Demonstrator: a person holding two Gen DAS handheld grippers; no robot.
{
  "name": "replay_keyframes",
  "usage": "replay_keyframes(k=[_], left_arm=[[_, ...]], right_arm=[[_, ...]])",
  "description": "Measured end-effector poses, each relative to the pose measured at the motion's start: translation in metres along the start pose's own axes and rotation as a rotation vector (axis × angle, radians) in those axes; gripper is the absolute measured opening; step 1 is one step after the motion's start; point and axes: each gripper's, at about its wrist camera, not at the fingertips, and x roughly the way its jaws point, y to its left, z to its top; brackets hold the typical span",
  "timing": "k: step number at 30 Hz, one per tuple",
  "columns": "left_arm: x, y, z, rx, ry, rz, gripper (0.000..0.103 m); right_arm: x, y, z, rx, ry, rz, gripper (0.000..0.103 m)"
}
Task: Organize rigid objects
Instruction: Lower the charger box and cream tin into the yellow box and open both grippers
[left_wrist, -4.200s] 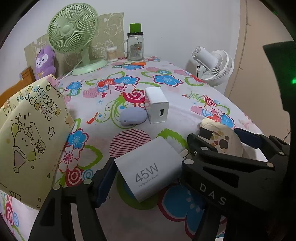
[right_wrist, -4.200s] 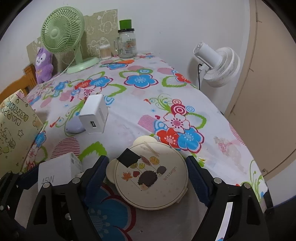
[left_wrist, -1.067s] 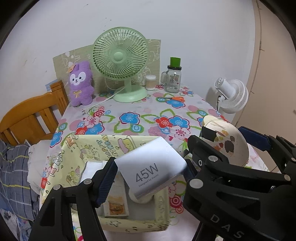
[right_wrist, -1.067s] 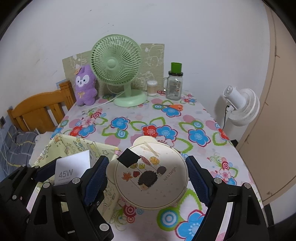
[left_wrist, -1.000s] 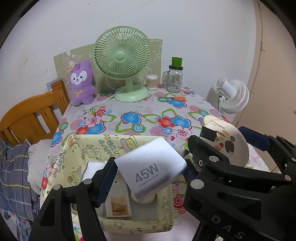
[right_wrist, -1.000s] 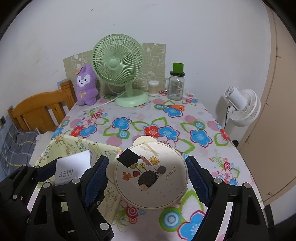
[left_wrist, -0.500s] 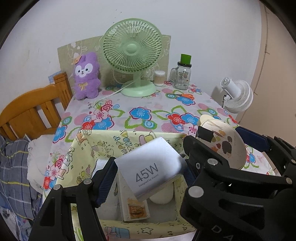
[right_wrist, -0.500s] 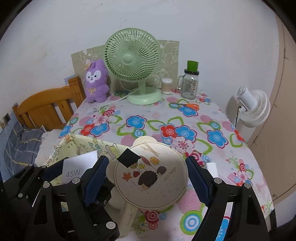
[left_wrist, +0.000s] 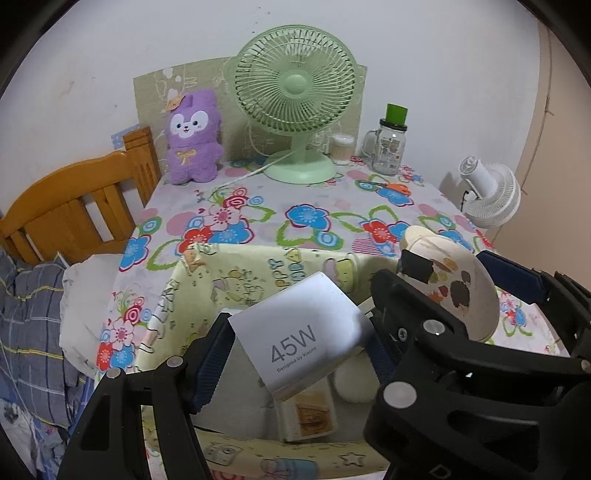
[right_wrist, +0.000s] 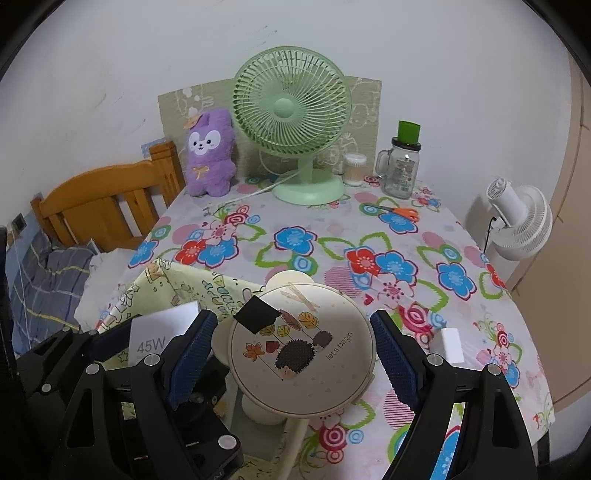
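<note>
A table (right_wrist: 332, 236) under a flowered cloth carries a yellow fabric bin (left_wrist: 258, 273). Above the bin, the right gripper (right_wrist: 295, 354) clamps its fingers on a round cream case (right_wrist: 299, 347) printed with a hedgehog, and the left gripper (left_wrist: 299, 350) clamps a white "45W" charger (left_wrist: 299, 332).

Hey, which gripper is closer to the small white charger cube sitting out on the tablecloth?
Right. The right gripper, holding the round hedgehog case, has the white charger cube just beyond its right finger. The left gripper sits farther off, over the yellow fabric bin.
</note>
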Motion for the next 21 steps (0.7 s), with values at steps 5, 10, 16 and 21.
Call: replay_keyframes(k=[5, 10, 16, 21], left_arm=[[0.008, 0.008, -0.001, 0.014, 0.018, 0.018, 0.073], [0.017, 0.014, -0.004, 0.025, 0.042, 0.033, 0.073], [0.03, 0.016, -0.005, 0.05, 0.086, 0.032, 0.074], [0.027, 0.013, -0.005, 0.074, 0.064, 0.033, 0.079]], right_arm=[[0.007, 0.005, -0.003, -0.001, 0.016, 0.006, 0.085], [0.017, 0.008, -0.006, -0.008, 0.036, 0.009, 0.085], [0.03, 0.009, -0.009, -0.009, 0.069, 0.02, 0.086], [0.034, 0.01, -0.009, -0.015, 0.074, 0.032, 0.086]])
